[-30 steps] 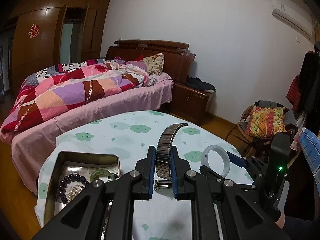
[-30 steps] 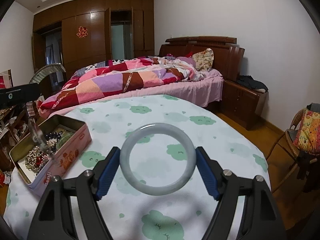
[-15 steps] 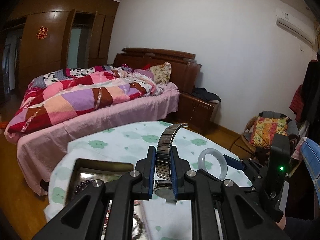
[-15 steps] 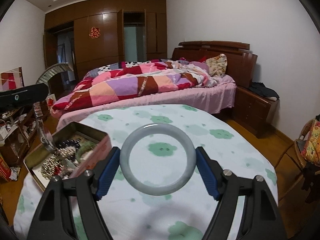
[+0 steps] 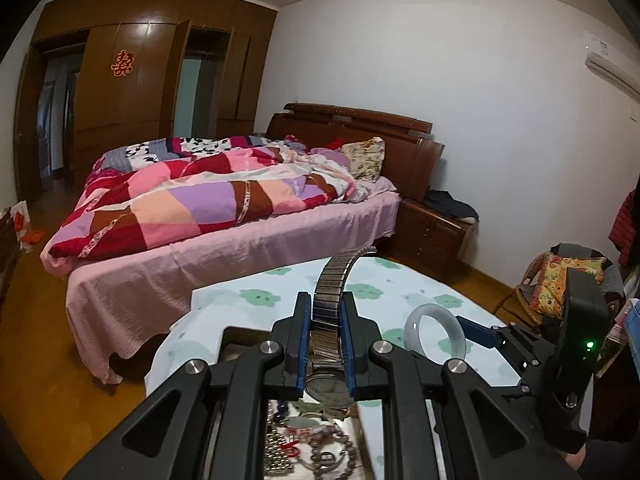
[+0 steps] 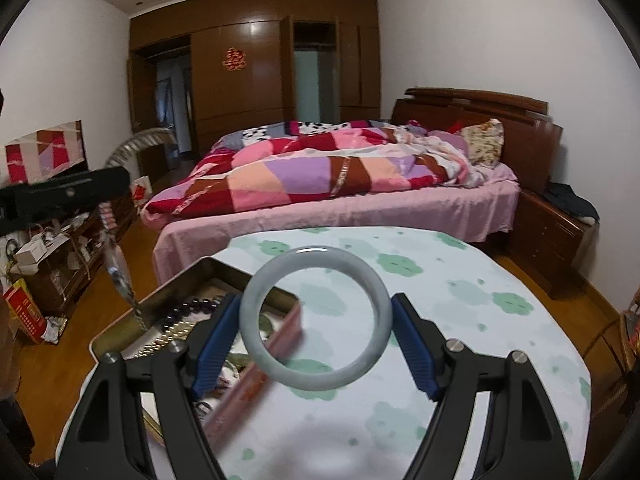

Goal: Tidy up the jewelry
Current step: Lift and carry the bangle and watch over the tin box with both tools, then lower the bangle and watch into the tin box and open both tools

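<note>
Over the left end of the cloud-print table (image 6: 460, 292), the open tin (image 6: 168, 300) has slid toward us and down in both wrist views compared with a second ago; in the left view only its far corner and the jumble of beads inside show beneath the fingers. We read that as both hands having carried their pieces across the table until they hang above or just beside the tin.

At the left, we have the left gripper (image 5: 325, 338) pinched narrow on the watch (image 5: 326, 384): the blue pads press the metal stretch band from both sides, the band arches up and away, and the round face hangs below the pads. That grip looks the same as a second ago. The face now sits over the tin's contents, so a release here would likely drop it inside.

To the right, we have the right gripper (image 6: 316, 334) spread wide around the pale jade bangle (image 6: 316, 316), pads bearing on its outer rim at either side, again unchanged. The bangle now overlaps the tin's pink near wall in the right view, where earlier it hung over bare cloth.

We judge both pieces close to being stowed. Jade chips easily, so we would lower the bangle before letting go.
</note>
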Motion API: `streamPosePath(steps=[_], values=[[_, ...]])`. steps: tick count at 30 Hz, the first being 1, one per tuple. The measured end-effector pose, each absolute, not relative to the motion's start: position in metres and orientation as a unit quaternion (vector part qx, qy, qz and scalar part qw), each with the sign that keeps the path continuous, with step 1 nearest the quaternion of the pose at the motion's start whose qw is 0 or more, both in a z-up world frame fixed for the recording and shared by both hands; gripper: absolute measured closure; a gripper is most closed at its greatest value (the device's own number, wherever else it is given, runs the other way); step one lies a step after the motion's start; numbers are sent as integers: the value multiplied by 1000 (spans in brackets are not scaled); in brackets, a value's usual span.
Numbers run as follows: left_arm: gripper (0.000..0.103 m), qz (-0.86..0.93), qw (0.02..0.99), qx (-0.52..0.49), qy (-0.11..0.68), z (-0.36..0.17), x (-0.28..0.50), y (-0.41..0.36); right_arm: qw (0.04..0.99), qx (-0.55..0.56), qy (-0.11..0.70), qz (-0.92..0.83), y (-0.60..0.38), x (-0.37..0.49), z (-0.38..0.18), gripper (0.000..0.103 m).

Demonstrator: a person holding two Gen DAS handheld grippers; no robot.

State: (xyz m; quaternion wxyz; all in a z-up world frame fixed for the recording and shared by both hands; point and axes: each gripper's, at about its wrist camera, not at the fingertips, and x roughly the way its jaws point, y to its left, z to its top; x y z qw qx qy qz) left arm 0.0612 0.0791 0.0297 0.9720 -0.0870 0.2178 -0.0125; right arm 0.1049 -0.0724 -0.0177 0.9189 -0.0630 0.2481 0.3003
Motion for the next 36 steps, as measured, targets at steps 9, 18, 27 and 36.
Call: streamPosePath(steps=[9,18,27,36], values=[[90,10,963,-95,251,5,66,96,899,-88,265,338,-32,101,-32,25],[90,25,952,-107,285,-23,78,110,886,-108,289,346,-12,107,-50,25],[90,30,941,-110,320,-47,89,114,871,-131,318,351,4,109,-66,25],[90,31,933,-107,341,-58,94,115,867,-145,325,350,9,107,-72,25]])
